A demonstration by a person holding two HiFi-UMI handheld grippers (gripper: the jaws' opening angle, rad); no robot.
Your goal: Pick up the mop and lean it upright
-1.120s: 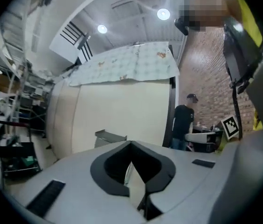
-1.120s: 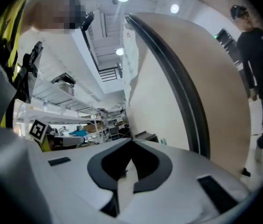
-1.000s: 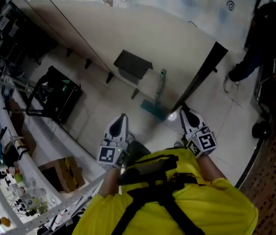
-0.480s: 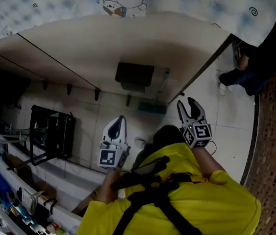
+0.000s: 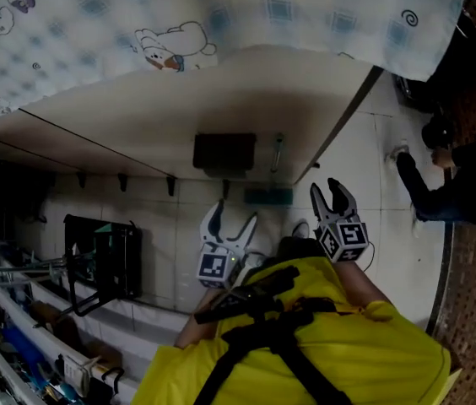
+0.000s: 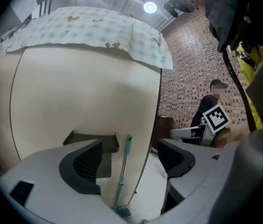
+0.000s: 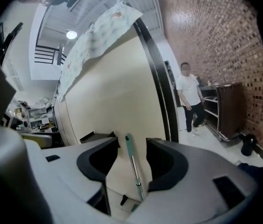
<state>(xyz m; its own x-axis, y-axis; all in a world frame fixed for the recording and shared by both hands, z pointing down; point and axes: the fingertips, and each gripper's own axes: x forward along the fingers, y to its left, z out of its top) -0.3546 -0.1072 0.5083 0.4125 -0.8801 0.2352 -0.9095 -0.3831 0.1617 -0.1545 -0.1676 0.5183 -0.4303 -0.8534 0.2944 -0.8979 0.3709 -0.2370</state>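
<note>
The mop point(image 5: 277, 153) has a teal grip, a metal shaft and a teal head point(image 5: 267, 196). It stands upright on the tiled floor, leaning against the beige panel point(image 5: 179, 99). Both grippers are drawn back from it and hold nothing. My left gripper point(image 5: 232, 218) has its jaws opening wide, and the mop shaft point(image 6: 123, 164) shows far off through the gap. My right gripper point(image 5: 331, 191) is open too, and the mop point(image 7: 132, 164) is seen beyond its jaws, untouched.
A black box point(image 5: 224, 152) hangs on the panel left of the mop. A printed cloth point(image 5: 221, 15) drapes the panel's top. A black cart point(image 5: 103, 260) stands at left. One person point(image 5: 445, 184) crouches at right; another person point(image 7: 190, 97) stands by the brick wall.
Both grippers have gone from shut to open, the right one first and the left one after it. The head view has swung. The mop stays leaning on the panel.
</note>
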